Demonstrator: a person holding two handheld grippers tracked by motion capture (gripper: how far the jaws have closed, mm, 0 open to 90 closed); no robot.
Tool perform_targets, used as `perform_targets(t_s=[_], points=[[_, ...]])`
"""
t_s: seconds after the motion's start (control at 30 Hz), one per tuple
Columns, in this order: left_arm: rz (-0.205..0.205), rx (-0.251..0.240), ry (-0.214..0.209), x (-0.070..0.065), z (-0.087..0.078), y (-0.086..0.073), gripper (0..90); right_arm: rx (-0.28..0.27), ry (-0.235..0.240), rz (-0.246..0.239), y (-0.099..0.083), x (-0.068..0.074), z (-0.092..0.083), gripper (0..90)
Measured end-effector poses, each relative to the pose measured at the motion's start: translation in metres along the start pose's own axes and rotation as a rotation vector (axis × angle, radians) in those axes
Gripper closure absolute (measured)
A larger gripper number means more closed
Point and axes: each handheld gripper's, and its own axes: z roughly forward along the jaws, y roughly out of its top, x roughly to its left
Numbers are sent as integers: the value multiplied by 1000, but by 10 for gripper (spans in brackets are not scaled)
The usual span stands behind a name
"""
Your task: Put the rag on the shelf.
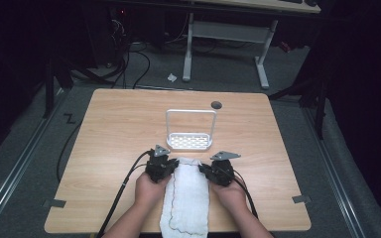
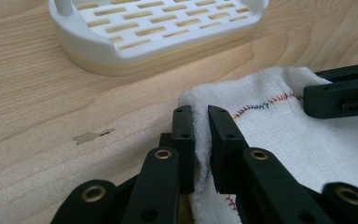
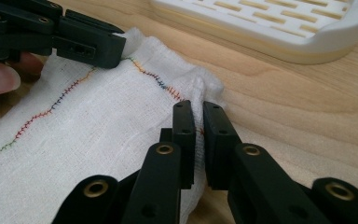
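- White cloth (image 1: 186,198) lying flat on the wooden table (image 1: 109,134), on the near side of the white rack (image 1: 189,130), far edge just short of the rack's slotted base, near end hanging past the table edge by the forearms.
- Coloured stitching running along the cloth's hem, plain in both gripper views.
- Left gripper (image 1: 166,166) at the cloth's far left corner, on the near side of the rack; in the left gripper view (image 2: 200,122), jaws clenched on a fold of cloth (image 2: 279,126), fabric pinched between the two black fingers.
- Right gripper (image 1: 206,170) at the cloth's far right corner, likewise just near of the rack; in the right gripper view (image 3: 198,120), jaws squeezed on the corner of the cloth (image 3: 93,126), a small tuft bunched above the tips.
- Left gripper's jaw tips also showing across the cloth in the right gripper view, at the opposite corner.
- Rack (image 2: 158,28) upright, apart from the cloth, handle hoop standing over its base.
- Step in hand, as a judgement: both far corners gripped, cloth not yet lifted off the table.
- Next move, likely: raising both corners together, level, keeping the grips even so neither corner slips.
- Then carrying the edge either toward the rack's hoop for hanging or back over the cloth for a fold; impossible to say which.
- Care needed near the rack: light, easily tipped by a dragged edge.
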Motion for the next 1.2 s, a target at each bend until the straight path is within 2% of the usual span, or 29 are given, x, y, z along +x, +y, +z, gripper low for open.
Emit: perform_targets(t_s=[0.1,0.2,0.37,0.47,0.53,0.6,0.83,0.97,1.2], points=[[-16,-3,-12,2,-1,-1,822,7,-1,-18,2,1,-1,858],[-10,-20,-18,1,-3,-1,825,-15,-10,-33,4,3,-4,858],[22,-38,-8,-2,-7,-2,824,-52,-9,-43,5,8,-9,858],[12,-57,-21,0,-13,-3,826,-54,-8,-40,5,11,-10,858],[12,-84,-33,0,-17,-4,829,-59,-10,-45,5,13,-11,859],[49,-118,-18,-3,-23,-5,830,-76,-10,-60,6,15,-14,859],[70,-178,-22,-8,-43,0,832,-136,-13,-122,14,29,-23,859],[60,-197,-25,-6,-52,4,831,-149,-18,-122,19,32,-26,859],[57,-271,-43,-10,-72,16,831,-199,-30,-125,34,35,-44,859]])
